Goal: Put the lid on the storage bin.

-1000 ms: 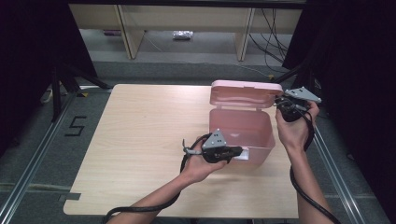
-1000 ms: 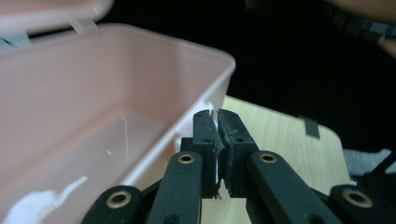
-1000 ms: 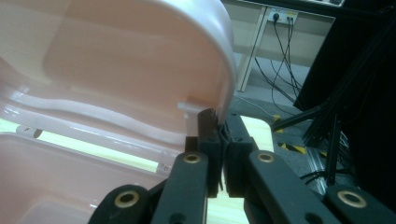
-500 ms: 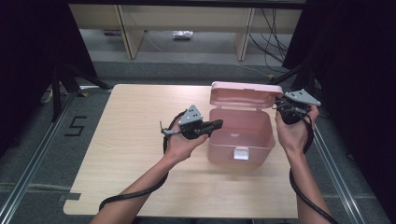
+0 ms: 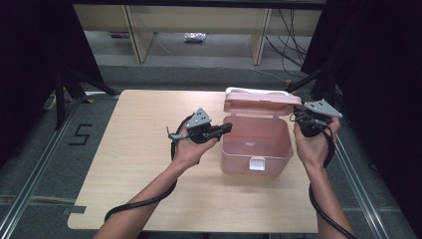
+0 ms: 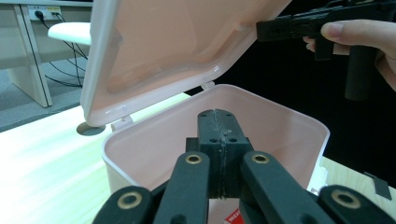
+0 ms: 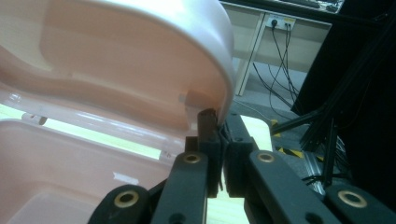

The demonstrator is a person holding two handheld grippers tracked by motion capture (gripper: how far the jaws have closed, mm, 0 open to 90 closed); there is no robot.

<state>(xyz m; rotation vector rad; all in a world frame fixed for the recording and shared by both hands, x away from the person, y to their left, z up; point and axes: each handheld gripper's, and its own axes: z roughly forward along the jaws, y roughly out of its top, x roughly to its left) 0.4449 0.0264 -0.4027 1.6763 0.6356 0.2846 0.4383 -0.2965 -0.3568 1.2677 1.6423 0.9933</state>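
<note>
Desk (image 5: 134, 174) seen from the high view carries one pink box (image 5: 256, 144), set toward its right half, lid (image 5: 259, 101) swung up and back on the far side, a white latch on the near wall. Two hands work beside it, one gripper each. The left gripper (image 5: 226, 128) hovers level at the box's left rim, fingers pointing right across the opening, pressed together with nothing between them. The right gripper (image 5: 297, 118) sits at the lid's right corner, held up by the person's right hand (image 5: 312, 144); from here its grip is hard to make out. Two cables trail back along the forearms.

From the left gripper view, the two fingers (image 6: 219, 135) meet flat, shut and empty, above the box (image 6: 289, 126), whose inside is bare. The lid (image 6: 154, 51) stands tilted open above it. The right gripper (image 6: 299, 25) enters at top right, thumb resting on it.

From the right gripper view, the two fingers (image 7: 208, 135) are closed on the lid's (image 7: 140, 60) edge at its corner, rim pinched between them. The box's (image 7: 56, 182) open interior lies below left.
</note>
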